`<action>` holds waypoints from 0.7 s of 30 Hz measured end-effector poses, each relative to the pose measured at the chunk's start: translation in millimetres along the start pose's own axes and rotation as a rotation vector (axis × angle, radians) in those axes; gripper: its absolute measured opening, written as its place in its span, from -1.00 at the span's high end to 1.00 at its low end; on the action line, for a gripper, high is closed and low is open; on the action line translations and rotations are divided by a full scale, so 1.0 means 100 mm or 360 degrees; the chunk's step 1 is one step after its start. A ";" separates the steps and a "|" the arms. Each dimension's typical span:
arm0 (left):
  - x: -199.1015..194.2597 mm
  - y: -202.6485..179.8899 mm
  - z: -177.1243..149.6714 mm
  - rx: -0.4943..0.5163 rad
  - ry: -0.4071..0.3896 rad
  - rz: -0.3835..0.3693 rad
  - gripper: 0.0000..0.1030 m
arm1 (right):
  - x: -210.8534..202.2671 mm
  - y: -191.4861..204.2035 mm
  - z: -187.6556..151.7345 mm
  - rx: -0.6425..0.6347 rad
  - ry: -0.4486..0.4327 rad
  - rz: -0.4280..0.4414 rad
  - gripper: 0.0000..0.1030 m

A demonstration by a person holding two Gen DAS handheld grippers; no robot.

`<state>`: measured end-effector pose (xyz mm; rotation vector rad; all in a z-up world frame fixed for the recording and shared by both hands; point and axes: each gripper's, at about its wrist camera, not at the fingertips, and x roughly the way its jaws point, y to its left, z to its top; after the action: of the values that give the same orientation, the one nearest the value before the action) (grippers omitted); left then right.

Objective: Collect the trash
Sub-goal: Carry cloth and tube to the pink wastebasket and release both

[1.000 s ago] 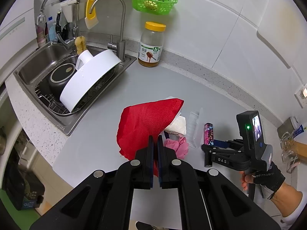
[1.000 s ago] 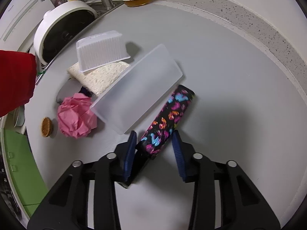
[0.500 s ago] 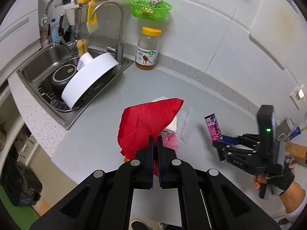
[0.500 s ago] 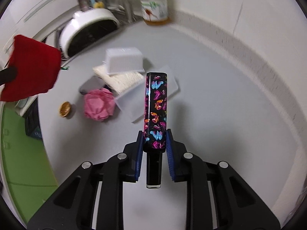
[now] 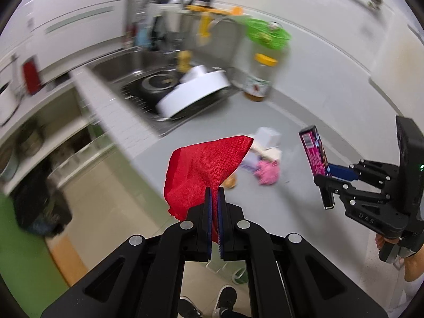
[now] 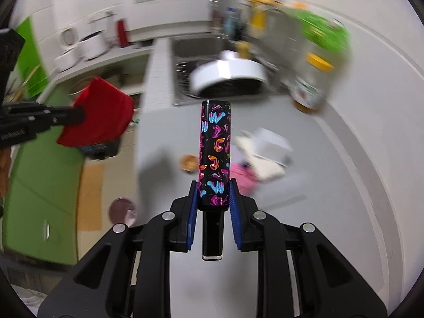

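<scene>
Left tool (image 5: 214,193) pressed together on a red cloth bag (image 5: 204,167), pinching its lower edge so the fabric stands up and fans out above the tips. Held off the grey counter (image 5: 288,122), out past the counter's near edge and over the kitchen floor.

Right tool (image 6: 213,185) clamped on a black patterned box (image 6: 215,148) with pink, blue and orange marks, gripped near its lower end, standing upright between the blue pads (image 6: 233,198). Lifted clear of the counter, nothing touching beneath it. Seen from the left wrist view, the same box (image 5: 314,153) tilted, to the right of the red bag and well apart from it.

Remaining on the counter beyond the bag: a crumpled pink paper ball (image 5: 267,172), a small brown round piece (image 5: 231,182) just beside it, a white ribbed container (image 5: 267,136) resting on a pale flat slab (image 5: 267,153). All lying close together, between the bag and the sink (image 5: 137,61).

Farther back past the sink edge: a white round pot (image 5: 196,94) tipped in the basin, a yellow-lidded jar (image 5: 261,79) against the wall, a green basket (image 5: 267,33) hung above the jar. Background heavily blurred.
</scene>
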<state>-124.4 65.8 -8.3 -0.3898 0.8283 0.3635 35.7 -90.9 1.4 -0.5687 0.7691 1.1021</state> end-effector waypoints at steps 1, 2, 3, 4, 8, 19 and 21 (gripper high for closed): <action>-0.06 0.07 -0.05 -0.0023 -0.0003 0.0023 0.92 | 0.03 0.13 0.04 -0.0034 -0.0003 0.0043 0.57; -0.12 0.17 -0.12 -0.0056 -0.0006 0.0049 0.92 | 0.09 0.24 0.11 -0.0059 -0.0003 0.0072 0.57; -0.21 0.29 -0.22 -0.0103 -0.0011 0.0084 0.92 | 0.14 0.42 0.17 -0.0103 -0.0004 0.0119 0.57; -0.29 0.41 -0.30 -0.0141 -0.0016 0.0116 0.92 | 0.17 0.55 0.21 -0.0132 -0.0002 0.0151 0.57; -0.56 0.88 -0.64 -0.0282 -0.0027 0.0219 0.92 | 0.34 1.19 0.33 -0.0257 0.0018 0.0269 0.57; -0.57 2.25 -1.55 -0.0601 0.0050 0.0365 0.92 | 1.39 2.68 0.35 -0.0425 0.0202 0.0489 0.57; -0.28 2.50 -1.75 -0.0643 0.0078 0.0359 0.92 | 1.78 2.82 0.24 -0.0442 0.0246 0.0499 0.57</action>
<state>-367.6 196.8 -142.4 -0.6848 0.8486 0.7390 -177.3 128.3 -132.9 -0.7929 0.8648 1.4814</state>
